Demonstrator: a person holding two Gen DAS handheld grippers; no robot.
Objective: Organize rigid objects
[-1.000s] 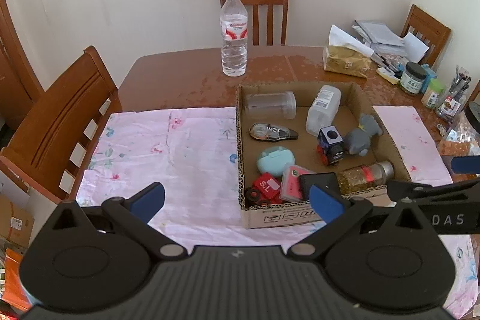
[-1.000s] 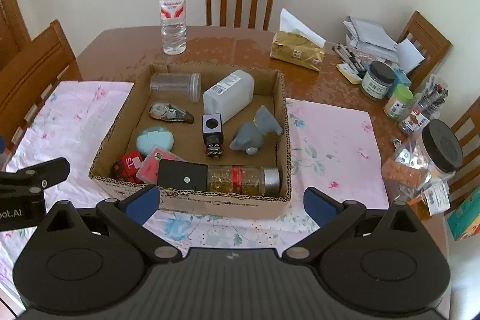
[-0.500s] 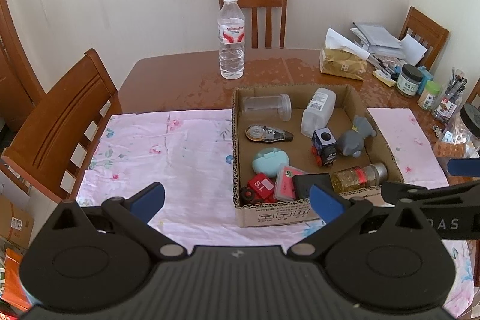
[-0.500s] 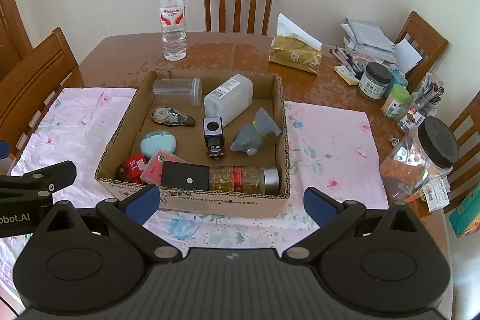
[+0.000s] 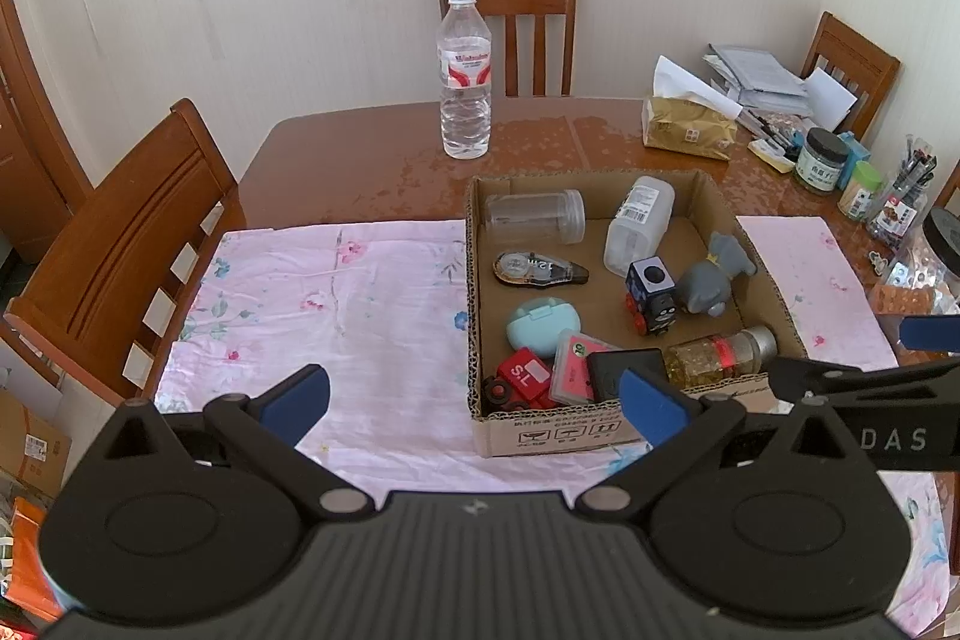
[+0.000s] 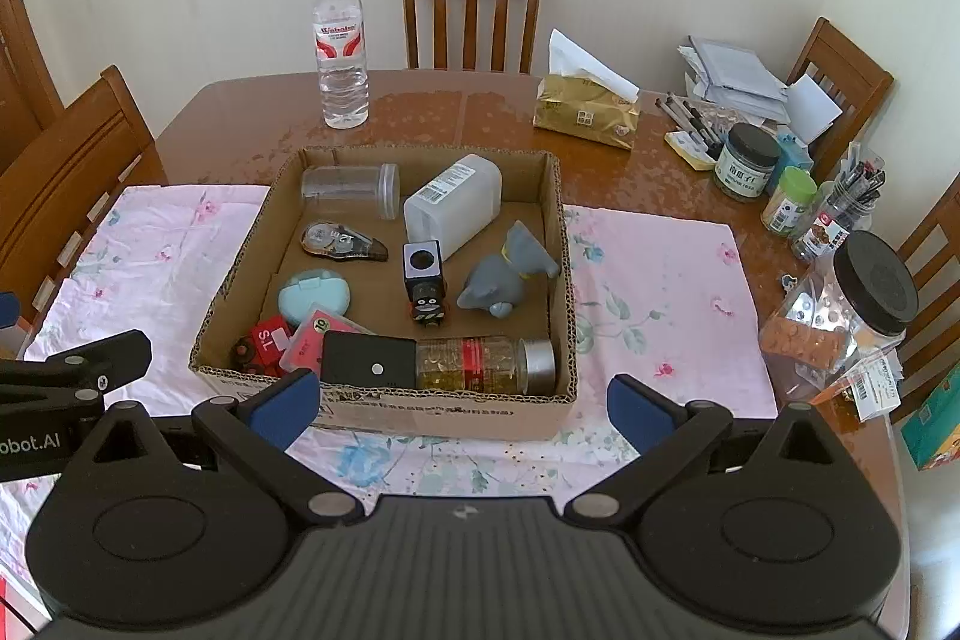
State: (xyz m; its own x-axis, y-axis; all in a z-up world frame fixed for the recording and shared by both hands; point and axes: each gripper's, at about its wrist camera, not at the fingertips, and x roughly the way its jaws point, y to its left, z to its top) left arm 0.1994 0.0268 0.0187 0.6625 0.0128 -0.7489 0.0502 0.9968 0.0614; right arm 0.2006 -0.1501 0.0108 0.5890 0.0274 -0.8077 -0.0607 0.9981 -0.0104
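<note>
Partly hidden red toy car (image 5: 521, 383) behind box wall (image 5: 552, 430); both grippers released.

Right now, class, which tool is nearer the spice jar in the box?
Right. The right tool hangs open just in front of the spice jar; the left tool, also open, sits farther to the jar's left, over the cloth.

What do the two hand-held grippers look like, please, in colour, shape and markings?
The left hand-held gripper and the right hand-held gripper look alike: matte black plastic bodies with ribbed centres, round discs either side, silver pivot pins and two angled black fingers tipped with blue pads. White lettering runs along their sides: "DAS" on the right one, "obot.AI" on the left. No cables or sleeves show.
</note>
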